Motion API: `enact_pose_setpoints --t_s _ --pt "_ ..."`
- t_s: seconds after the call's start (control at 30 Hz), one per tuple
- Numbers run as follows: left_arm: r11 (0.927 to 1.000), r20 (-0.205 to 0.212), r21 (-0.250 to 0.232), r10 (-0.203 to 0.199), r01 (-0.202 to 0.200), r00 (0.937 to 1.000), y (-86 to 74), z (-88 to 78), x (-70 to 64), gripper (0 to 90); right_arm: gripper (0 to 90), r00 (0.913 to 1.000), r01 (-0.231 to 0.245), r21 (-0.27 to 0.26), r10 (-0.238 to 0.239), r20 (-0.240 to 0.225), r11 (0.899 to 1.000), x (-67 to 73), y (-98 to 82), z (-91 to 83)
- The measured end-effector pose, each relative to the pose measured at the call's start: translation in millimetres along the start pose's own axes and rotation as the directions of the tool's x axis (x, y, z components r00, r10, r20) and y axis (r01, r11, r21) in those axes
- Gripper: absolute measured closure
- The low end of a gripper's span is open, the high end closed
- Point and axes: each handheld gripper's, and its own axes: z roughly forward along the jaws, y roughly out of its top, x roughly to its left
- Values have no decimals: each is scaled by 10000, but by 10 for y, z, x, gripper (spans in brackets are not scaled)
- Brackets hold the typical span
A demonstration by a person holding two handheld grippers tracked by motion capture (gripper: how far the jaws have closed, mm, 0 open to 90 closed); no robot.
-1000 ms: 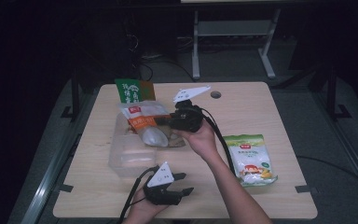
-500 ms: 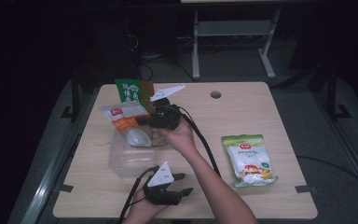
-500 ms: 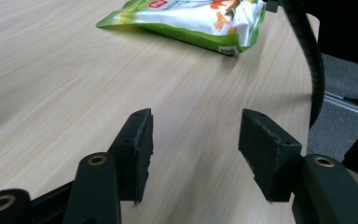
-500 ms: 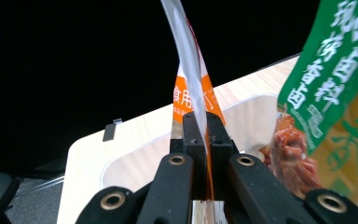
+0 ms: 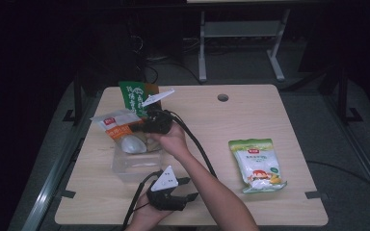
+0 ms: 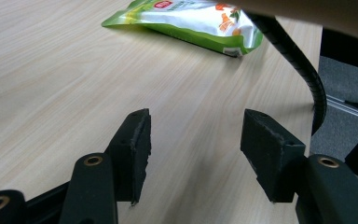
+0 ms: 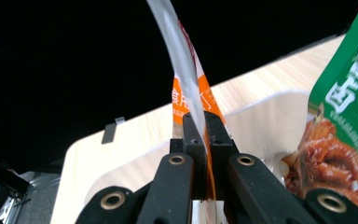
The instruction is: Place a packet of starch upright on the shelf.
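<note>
High view: right gripper [image 5: 142,126] at centre left, jaws clamped on an orange-white pouch [image 5: 118,126] that hangs over a clear bin [image 5: 125,168]. Right gripper view confirms it: pouch edge [image 7: 193,100] pinched flat between the jaws. Green bag [image 5: 131,95] stands just behind the bin. Left gripper [image 5: 185,188] sits at bottom centre of the table [image 5: 250,110], jaws part open and just been widening, nothing between them. Green-white pouch [image 5: 256,163] lies at right, well apart.

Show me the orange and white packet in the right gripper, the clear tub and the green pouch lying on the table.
orange and white packet [image 5: 118,126], high view, printed front.
clear tub [image 5: 134,167], high view, near wall.
green pouch [image 5: 256,162], high view, white middle.
</note>
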Motion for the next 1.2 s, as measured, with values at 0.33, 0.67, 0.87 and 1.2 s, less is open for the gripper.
enact_pose_setpoints --t_s 0.33,0.67,0.87,1.2 --pt "10000 35 30 66 -66 10000 1 0 -6 426 866 9988 86 691 -120 481 9976 -24 -67 61" --pt "9999 148 118 70 -71 9999 0 28 -46 424 853 9948 423 1505 -556 856 9877 -17 -95 -112" --pt "9999 114 141 88 -90 9999 -1 28 -40 424 892 9945 561 1497 -686 796 9871 -26 -147 -139" --pt "9999 104 119 69 -70 9999 2 23 -24 423 892 9963 357 1636 -479 709 9859 -32 -218 -180"
